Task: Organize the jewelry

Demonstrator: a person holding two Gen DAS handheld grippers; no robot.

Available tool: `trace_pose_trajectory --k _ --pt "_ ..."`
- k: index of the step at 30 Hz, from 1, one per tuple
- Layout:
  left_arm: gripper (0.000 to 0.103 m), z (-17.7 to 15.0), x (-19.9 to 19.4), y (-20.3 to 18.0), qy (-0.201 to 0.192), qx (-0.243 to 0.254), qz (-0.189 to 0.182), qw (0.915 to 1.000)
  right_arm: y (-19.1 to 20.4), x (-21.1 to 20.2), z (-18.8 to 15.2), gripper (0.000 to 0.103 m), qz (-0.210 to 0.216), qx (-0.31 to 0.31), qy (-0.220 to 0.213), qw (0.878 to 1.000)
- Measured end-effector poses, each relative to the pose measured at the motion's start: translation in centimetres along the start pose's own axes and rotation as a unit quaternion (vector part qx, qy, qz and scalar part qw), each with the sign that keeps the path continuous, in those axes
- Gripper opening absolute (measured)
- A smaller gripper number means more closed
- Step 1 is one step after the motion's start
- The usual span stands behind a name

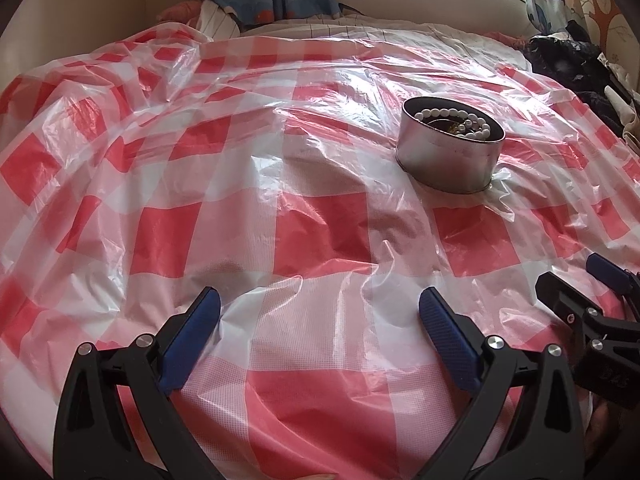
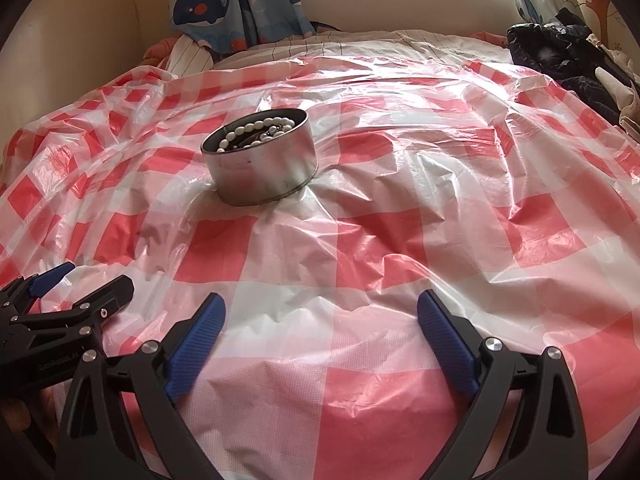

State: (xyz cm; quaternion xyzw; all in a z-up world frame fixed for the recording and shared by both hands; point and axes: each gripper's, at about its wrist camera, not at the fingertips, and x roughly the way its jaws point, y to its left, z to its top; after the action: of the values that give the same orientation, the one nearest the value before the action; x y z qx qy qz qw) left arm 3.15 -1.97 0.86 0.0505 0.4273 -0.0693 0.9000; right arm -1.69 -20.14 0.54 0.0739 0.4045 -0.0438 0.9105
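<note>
Two grippers hover side by side over the bed, both with their blue-padded fingers spread wide and nothing between them. The left gripper (image 1: 320, 312) points out over a red square of the checked plastic sheet (image 1: 224, 184), its left pad (image 1: 192, 336) and right pad clear of the crinkled film. The right gripper (image 2: 320, 320) is spread just as wide over a white band of the same sheet, and each tool shows at the edge of the other's view, near its neighbour.

Ahead of both sits a round metal tin (image 1: 450, 152), upright and lidless, pressing a dimple into the sheet. It lies ahead and to the right of the left gripper, ahead and to the left of the right one, well apart from both. Inside it, a string of white pearl beads (image 1: 440, 114) curls along the rim over darker pieces too small to make out.

Behind the bed hangs a whale-print curtain (image 2: 216, 4), and dark clothing (image 2: 560, 52) is piled at the far right.
</note>
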Motion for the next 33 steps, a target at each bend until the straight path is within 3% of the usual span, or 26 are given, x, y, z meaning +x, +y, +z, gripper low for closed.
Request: trace_pose_trajectory --k 33 --pt "0.096 -0.35 0.37 0.04 0.005 -0.004 -0.001 1.0000 0.07 0.23 -0.08 0.095 -0.001 -0.002 0.004 1.000"
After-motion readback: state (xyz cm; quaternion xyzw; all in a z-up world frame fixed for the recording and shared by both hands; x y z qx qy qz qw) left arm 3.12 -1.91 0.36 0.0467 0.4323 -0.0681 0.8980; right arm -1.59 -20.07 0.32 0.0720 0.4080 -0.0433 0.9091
